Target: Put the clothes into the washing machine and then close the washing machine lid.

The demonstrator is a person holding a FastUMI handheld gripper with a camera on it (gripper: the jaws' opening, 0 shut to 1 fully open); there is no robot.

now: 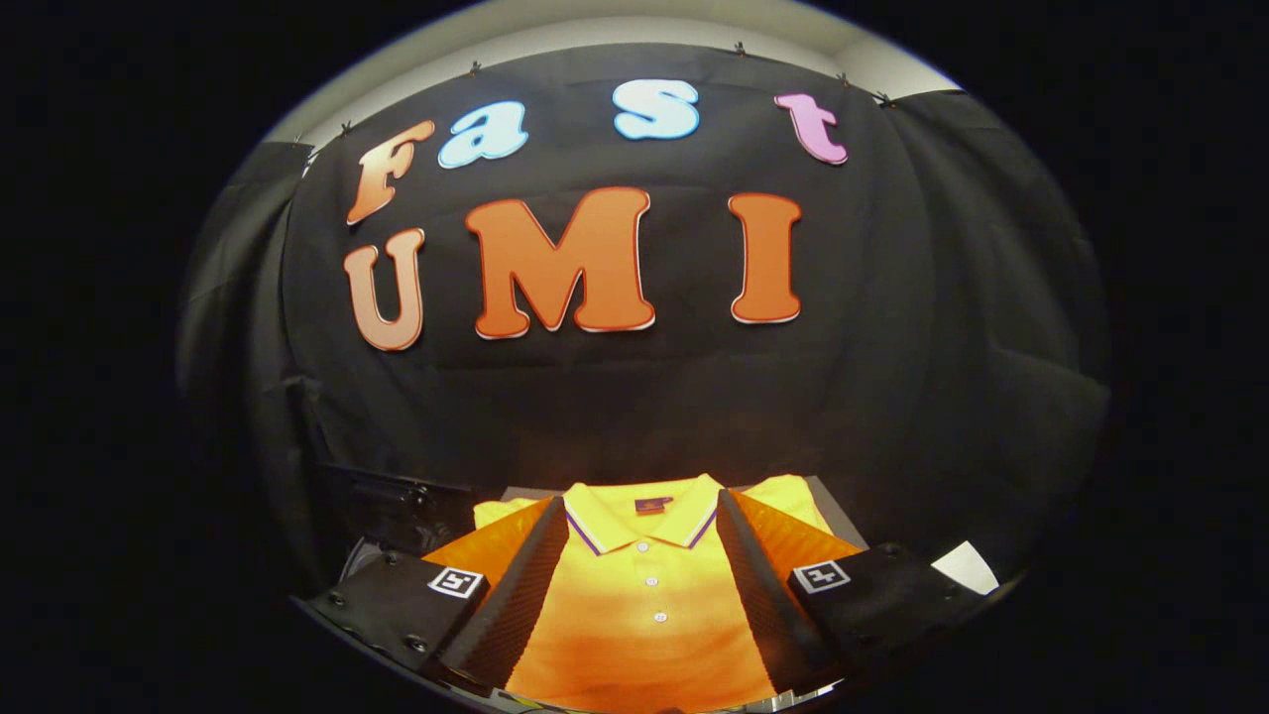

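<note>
The claw (642, 595) stood open, its two fingers (516, 605) spread wide with nothing pinched. Neither finger could be confirmed as pressing on cloth; whether they touched it or hung just above could not be told. Each finger carried a square marker (455, 582) on its outer block.

Between the fingers lay the shirt (644, 615), a yellow polo, flat and face up. Its button placket ran along the midline between the fingers, three buttons showing. The collar (639, 521), edged with a dark and a white stripe, pointed to 12 o'clock, just beyond the fingertips. A small dark tag sat inside the neck. The shoulders spread past both fingers, toward 10 and 2 o'clock.

The shirt rested on a grey surface (843, 521), of which a narrow strip showed at 12 to 2 o'clock of the collar.

At 9 to 10 o'clock of the shirt, just beside the surface, stood a dark object (402, 501) with a glossy edge; what it was could not be told.

At 3 o'clock, past the right finger, a small white patch (964, 567) showed.

Beyond all this hung the booth's black cloth wall (634, 397).
</note>
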